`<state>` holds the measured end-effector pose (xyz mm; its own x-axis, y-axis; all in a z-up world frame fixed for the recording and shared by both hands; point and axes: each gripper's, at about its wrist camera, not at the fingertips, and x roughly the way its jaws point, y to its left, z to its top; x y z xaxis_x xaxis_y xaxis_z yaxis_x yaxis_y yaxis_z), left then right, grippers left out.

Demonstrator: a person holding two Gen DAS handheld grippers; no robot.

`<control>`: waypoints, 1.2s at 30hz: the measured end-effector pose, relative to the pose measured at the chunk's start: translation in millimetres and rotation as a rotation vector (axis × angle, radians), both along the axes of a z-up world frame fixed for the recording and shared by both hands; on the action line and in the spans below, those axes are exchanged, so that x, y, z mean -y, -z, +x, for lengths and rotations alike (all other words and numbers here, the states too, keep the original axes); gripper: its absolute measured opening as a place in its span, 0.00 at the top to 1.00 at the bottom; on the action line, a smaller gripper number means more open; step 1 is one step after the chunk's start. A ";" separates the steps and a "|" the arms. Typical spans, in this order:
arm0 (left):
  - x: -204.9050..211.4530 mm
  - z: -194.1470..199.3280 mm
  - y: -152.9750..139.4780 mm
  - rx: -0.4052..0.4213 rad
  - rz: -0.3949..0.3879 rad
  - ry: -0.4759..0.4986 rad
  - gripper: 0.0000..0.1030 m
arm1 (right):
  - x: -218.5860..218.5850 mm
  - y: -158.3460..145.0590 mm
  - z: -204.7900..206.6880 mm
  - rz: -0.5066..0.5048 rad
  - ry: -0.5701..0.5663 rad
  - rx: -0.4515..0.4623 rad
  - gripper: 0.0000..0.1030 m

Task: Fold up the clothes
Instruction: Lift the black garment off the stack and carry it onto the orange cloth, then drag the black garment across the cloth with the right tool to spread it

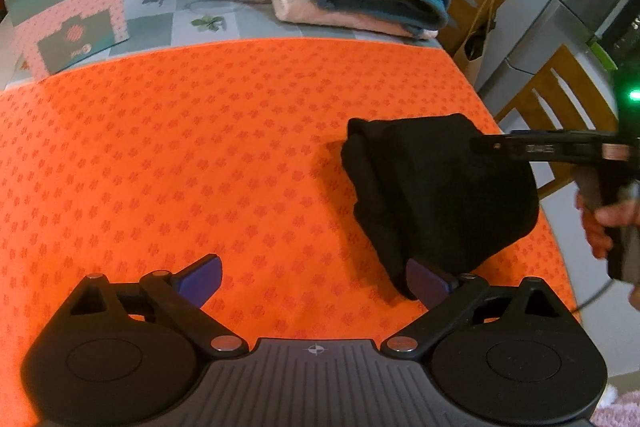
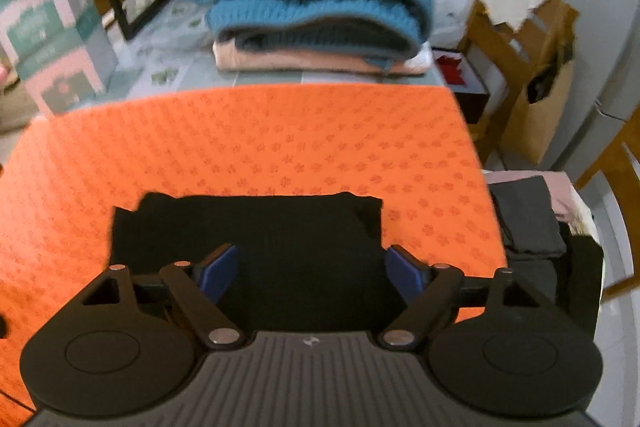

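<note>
Left wrist view: the left gripper [image 1: 314, 283] stands wide open over the orange patterned mat [image 1: 180, 155], its left pad over bare mat, its right pad [image 1: 426, 281] at the near corner of the folded black garment [image 1: 436, 195], which lies in the right half of the frame; whether pad and cloth touch cannot be told. The right gripper [image 1: 500, 147] enters from the right edge above the garment, carried by a hand [image 1: 604, 223]. Right wrist view: the garment [image 2: 256, 227] lies flat in the lower centre, directly ahead of and beneath the right gripper [image 2: 312, 273], whose jaws are spread wide (nothing clamped between the blue pads). A stack of folded clothes [image 2: 316, 11] sits at the upper centre, beyond the mat.
</note>
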<state>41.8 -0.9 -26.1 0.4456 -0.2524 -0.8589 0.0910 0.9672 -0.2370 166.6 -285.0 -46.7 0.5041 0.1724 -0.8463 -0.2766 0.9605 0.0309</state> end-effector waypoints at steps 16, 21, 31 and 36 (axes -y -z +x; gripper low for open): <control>23.2 14.0 -1.9 0.057 0.063 0.047 0.19 | 25.4 -2.4 -37.7 0.078 -0.040 -0.055 0.86; 47.2 33.1 -5.7 0.082 0.050 0.118 0.26 | 45.6 -12.7 -88.2 0.114 0.000 -0.049 0.87; 104.7 57.4 0.2 0.119 0.060 0.285 0.28 | 78.7 20.7 -177.8 0.097 0.077 -0.154 0.86; 136.4 48.5 12.2 0.155 0.120 0.448 0.28 | 86.5 21.2 -202.2 0.117 0.111 -0.161 0.85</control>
<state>90.3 -137.3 -38.3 0.4403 -0.3520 -0.8260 0.5300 0.8444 -0.0773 -35.6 -371.5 -67.9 0.3857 0.2252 -0.8947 -0.1518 0.9720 0.1793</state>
